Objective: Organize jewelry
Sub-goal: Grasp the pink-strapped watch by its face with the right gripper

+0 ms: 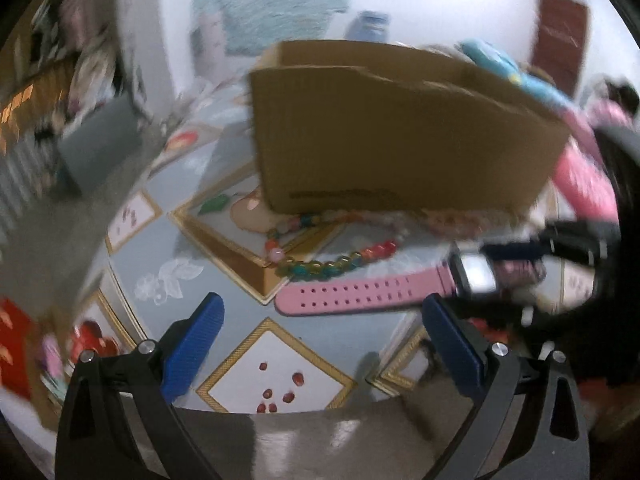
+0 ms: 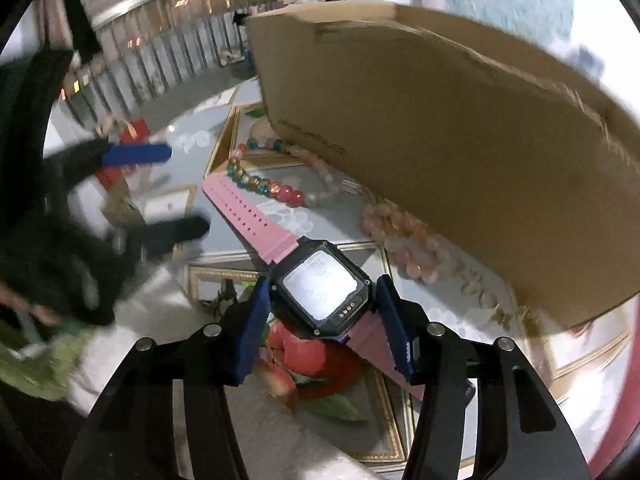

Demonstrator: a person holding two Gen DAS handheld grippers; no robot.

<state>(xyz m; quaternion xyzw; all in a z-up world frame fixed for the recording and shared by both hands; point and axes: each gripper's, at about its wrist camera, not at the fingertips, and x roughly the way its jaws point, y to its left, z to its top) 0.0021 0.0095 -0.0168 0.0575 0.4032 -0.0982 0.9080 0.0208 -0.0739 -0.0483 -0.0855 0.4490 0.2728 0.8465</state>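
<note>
The right gripper's (image 2: 320,312) jaws are clamped on the black case of the pink-strapped watch (image 2: 324,288), low in the centre of its view. The left gripper's (image 1: 320,332) jaws stand wide apart, empty, over the patterned desk (image 1: 168,240). Beaded bracelets (image 1: 320,256) lie touching the cardboard box (image 1: 400,132) above

Pink-strapped watch (image 2: 320,288), black square case, lies flat on my table, strap extended toward the multicoloured bead bracelet (image 2: 264,184); pale pink bead bracelet (image 2: 404,236) lies against the open cardboard box (image 2: 460,140)
</note>
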